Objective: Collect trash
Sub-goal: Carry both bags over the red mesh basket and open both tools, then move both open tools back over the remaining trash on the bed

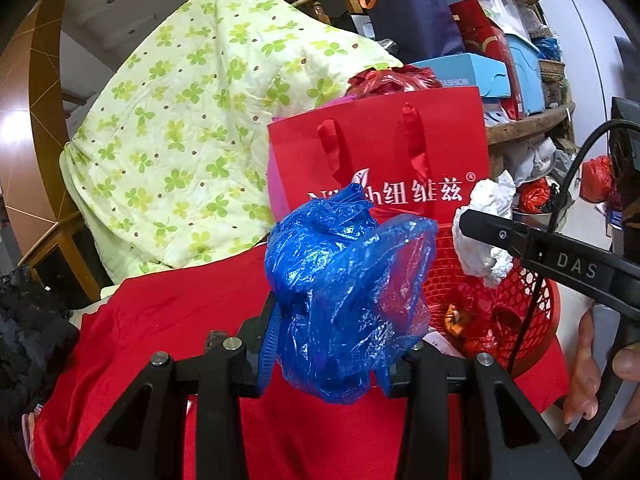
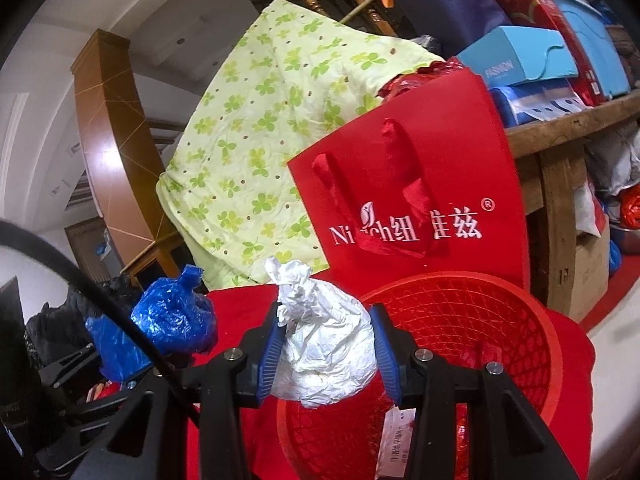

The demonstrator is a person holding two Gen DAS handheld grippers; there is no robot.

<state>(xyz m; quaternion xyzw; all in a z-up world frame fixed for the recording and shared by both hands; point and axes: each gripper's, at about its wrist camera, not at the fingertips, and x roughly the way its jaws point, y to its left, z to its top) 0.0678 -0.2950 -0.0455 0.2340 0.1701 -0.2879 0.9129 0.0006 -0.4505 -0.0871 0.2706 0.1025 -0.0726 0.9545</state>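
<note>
Item: red mesh basket point(image 2: 500, 320), receptacle, standing on the red cloth point(image 1: 168, 320) in front of the red paper bag point(image 2: 420, 184), its open mouth facing up and some scraps already inside. Held goods: crumpled white paper wad point(image 2: 328, 344), pinched between the blue pads of the right gripper point(image 2: 326, 346), hanging at the basket's near rim; crumpled blue plastic bag point(image 1: 344, 292), clamped in the left gripper point(image 1: 340, 316), over the cloth and left of the basket. Judgement: the right hand is nearer, the basket's mouth lying just ahead and below it, while the left must travel rightward.
</note>
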